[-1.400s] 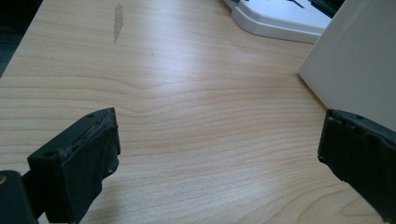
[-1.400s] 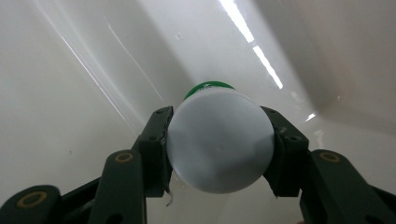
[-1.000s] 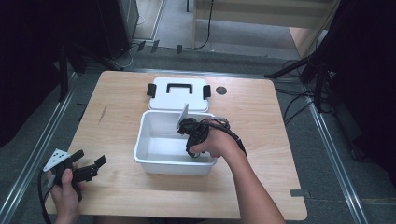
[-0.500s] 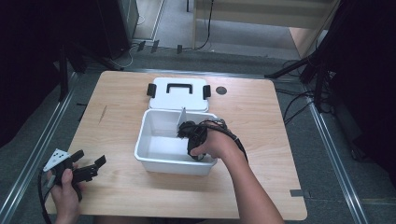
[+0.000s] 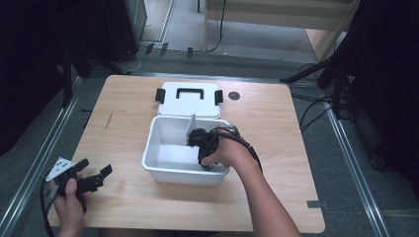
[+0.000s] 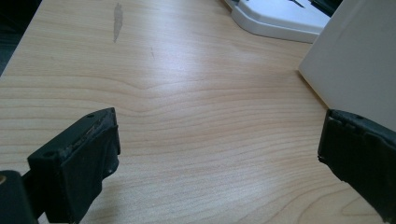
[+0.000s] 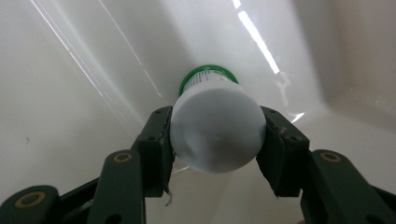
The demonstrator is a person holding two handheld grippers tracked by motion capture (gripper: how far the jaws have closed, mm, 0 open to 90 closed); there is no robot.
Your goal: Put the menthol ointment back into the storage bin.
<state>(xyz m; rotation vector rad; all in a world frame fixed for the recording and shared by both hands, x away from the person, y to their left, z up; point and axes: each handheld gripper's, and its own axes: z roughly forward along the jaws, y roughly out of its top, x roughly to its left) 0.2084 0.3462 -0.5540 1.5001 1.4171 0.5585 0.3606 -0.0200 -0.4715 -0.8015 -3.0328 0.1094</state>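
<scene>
Left gripper sits in my left hand at the near left corner of the wooden table, its jaws standing wide apart with bare wood between them in the left gripper view and nothing held. From that view I note the white wall of the bin just off the right jaw, apart from it. Moving right, I record the open white bin at the table's middle, with its white lid lying flat on the far side, touching or just beside the bin's far rim, black handle up. My right gripper reaches down into the bin's right half. In the right gripper view its jaws are clamped on a white bottle, one pad on each side of the rounded white end, the green-ringed end pointing away toward the bin's inner wall. Whether the bottle touches the bin's floor I cannot tell.
</scene>
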